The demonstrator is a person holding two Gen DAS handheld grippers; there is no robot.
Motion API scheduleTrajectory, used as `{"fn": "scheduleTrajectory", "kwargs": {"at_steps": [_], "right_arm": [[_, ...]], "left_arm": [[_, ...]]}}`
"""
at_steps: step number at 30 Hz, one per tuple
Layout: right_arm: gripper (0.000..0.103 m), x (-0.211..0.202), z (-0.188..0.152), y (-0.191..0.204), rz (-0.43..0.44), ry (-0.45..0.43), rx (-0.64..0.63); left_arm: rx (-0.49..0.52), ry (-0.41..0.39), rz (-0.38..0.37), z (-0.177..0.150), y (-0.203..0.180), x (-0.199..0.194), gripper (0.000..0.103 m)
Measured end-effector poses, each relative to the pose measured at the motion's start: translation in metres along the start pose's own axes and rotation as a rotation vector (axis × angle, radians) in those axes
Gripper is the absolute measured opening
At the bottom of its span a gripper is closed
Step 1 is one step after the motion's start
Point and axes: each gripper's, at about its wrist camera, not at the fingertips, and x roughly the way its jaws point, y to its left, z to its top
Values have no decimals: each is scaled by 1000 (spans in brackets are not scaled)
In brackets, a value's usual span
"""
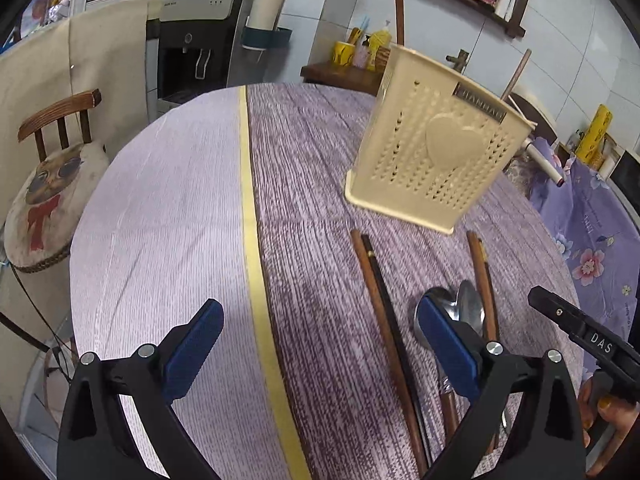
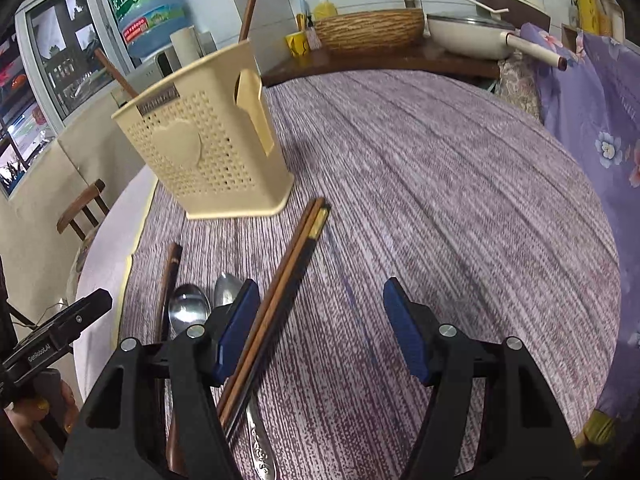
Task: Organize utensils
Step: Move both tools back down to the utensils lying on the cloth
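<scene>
Bench [image 2: 440, 160] cluttered: chopsticks [image 2: 280, 280], spoons [image 2: 188, 308] crowded. Both grippers [image 1: 320, 344] [image 2: 320, 324] apart, empty. Risk: grasp snags neighbouring utensil.

holder [image 2: 200, 152]: matt perforated plastic | spoons [image 2: 188, 312]: glossy metal (mirror-like) | chopsticks [image 2: 288, 268]: wood

"DAS" on right gripper [image 1: 592, 344]; "GenRobot.AI" left gripper [image 2: 52, 340]
</scene>
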Motion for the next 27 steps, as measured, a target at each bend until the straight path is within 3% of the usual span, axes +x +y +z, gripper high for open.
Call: {"fn": "scheduleTrajectory", "kwargs": {"at_steps": [13, 21, 24, 27], "right_arm": [[61, 24, -14, 7, -48, 66, -30], [56, 31, -13, 16, -96, 80, -72], [49, 32, -11, 4, -142, 91, -66], [49, 29, -7, -9, -126, 93, -20]], "left_arm": [[48, 57, 11, -19, -9, 15, 83], [61, 65, 14, -21, -11, 16, 83], [65, 66, 13, -21, -13, 15, 83], [68, 66, 10, -19, -14, 15, 82]]}}
